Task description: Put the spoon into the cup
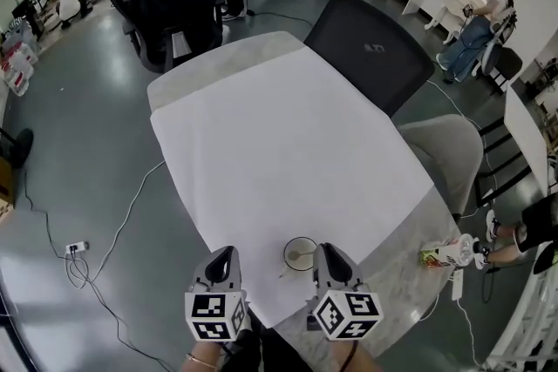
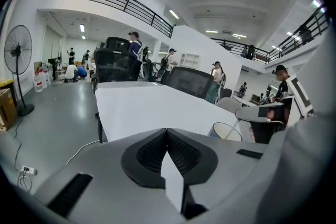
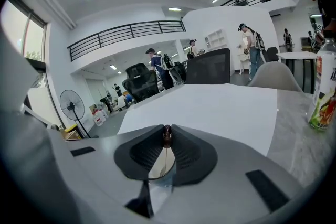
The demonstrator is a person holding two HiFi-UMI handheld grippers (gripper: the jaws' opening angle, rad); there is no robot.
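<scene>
Spoon is seen inside cup, handle tip apparently pinched by right gripper fingers above cup; left gripper fingers closed empty beside cup; only release is required.

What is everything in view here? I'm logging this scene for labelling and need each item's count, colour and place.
cup: one, white, near table edge, between the grippers
spoon: one, pale, standing in the cup, handle towards the right gripper
cloth: one, white, over most of the table
table: one, grey marbled, bare at the right
bottle: one, clear with colourful label, table's right edge
office chairs: two, black, far side of the table
grey chair: one, right of the table
fan: one, black, on the floor at left
people: several, background
left gripper: grey, jaws together, empty
right gripper: grey, jaws closed on the spoon's end, it seems
</scene>
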